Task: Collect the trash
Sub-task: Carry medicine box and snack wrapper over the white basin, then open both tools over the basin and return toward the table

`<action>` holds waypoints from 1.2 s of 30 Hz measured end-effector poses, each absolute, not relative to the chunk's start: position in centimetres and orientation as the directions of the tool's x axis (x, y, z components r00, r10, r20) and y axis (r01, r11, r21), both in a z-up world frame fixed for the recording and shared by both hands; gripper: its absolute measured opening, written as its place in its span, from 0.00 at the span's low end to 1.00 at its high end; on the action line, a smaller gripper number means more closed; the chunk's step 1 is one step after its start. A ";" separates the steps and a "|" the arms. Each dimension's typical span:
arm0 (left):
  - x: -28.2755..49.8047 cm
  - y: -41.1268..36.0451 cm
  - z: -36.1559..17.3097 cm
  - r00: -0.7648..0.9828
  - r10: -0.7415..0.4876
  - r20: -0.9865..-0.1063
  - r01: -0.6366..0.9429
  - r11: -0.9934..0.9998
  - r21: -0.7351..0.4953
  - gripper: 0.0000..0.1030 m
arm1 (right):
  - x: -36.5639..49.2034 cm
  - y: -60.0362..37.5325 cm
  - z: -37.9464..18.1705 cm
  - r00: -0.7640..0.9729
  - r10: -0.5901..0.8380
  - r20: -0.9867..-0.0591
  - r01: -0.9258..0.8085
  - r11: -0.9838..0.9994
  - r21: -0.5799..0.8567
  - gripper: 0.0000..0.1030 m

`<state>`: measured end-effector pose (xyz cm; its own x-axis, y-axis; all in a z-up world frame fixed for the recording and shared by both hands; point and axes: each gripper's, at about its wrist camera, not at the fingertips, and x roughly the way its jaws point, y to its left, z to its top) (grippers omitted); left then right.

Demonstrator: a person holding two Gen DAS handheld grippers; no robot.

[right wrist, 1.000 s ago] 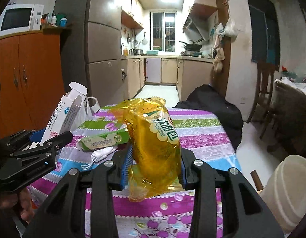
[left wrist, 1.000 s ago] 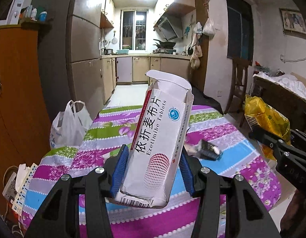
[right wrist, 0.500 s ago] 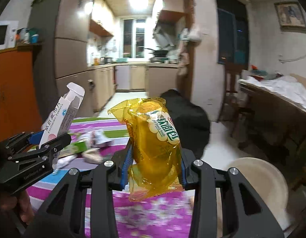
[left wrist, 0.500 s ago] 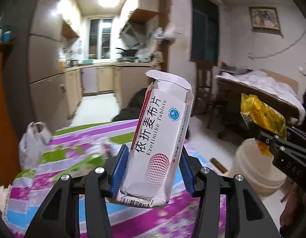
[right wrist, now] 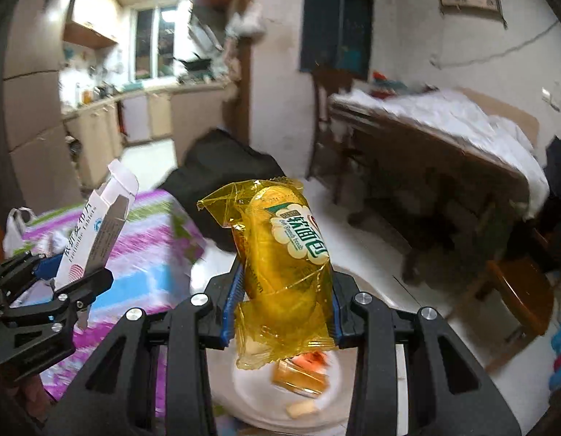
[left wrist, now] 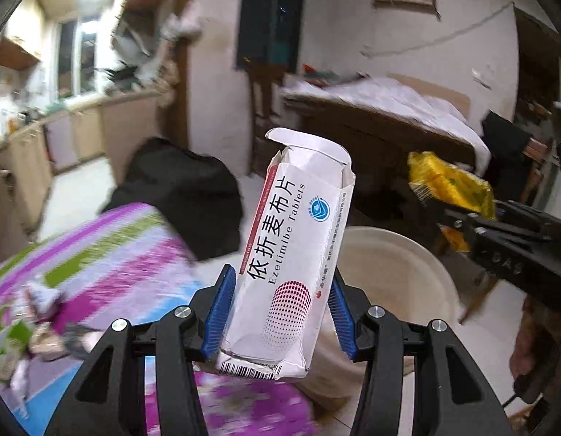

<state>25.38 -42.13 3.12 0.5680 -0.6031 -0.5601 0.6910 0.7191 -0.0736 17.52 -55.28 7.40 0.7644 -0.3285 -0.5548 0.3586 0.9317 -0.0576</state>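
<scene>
The left tool (left wrist: 278, 312) is clenched on a white cardboard tablet box with its top flap open (left wrist: 291, 254). The right tool (right wrist: 284, 301) grips a crinkled yellow plastic bread wrapper (right wrist: 284, 265). Both are being carried to the round cream plastic bin (left wrist: 400, 272), which sits just below and ahead of each tool, beside the surface with the striped purple cloth (left wrist: 109, 250). Next, each tool likely needs centring over the bin's mouth before it lets go.

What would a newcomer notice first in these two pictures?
The white tablet box stands upright, clamped in the left gripper. The yellow wrapper is clamped in the right gripper, above the pale bin on the floor beside the striped table.
</scene>
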 end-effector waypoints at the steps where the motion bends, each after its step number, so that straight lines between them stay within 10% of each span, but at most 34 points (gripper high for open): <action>1: 25.6 -43.8 2.8 0.546 -0.608 -0.576 0.703 0.706 -0.079 0.50 | 17.9 -55.9 6.9 0.748 -0.333 -0.574 0.367 0.928 -0.060 0.35; 15: 30.1 -53.4 -3.6 0.346 -0.508 -0.789 0.732 0.672 -0.111 0.50 | 19.7 -63.0 -0.2 0.562 -0.243 -0.791 0.405 0.914 0.007 0.35; 30: 30.4 -53.8 -4.6 0.335 -0.490 -0.805 0.719 0.685 -0.118 0.52 | 19.7 -64.0 0.0 0.562 -0.228 -0.795 0.406 0.913 0.025 0.36; 36: 30.6 -53.6 -4.7 0.348 -0.479 -0.806 0.711 0.695 -0.105 0.69 | 19.2 -64.4 0.3 0.582 -0.234 -0.779 0.416 0.908 0.039 0.47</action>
<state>30.62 -53.57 -4.70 0.3484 -0.4786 -0.8059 0.7113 0.6950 -0.1052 19.25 -64.36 0.30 0.5823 -0.2335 -0.7787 0.4164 0.9083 0.0390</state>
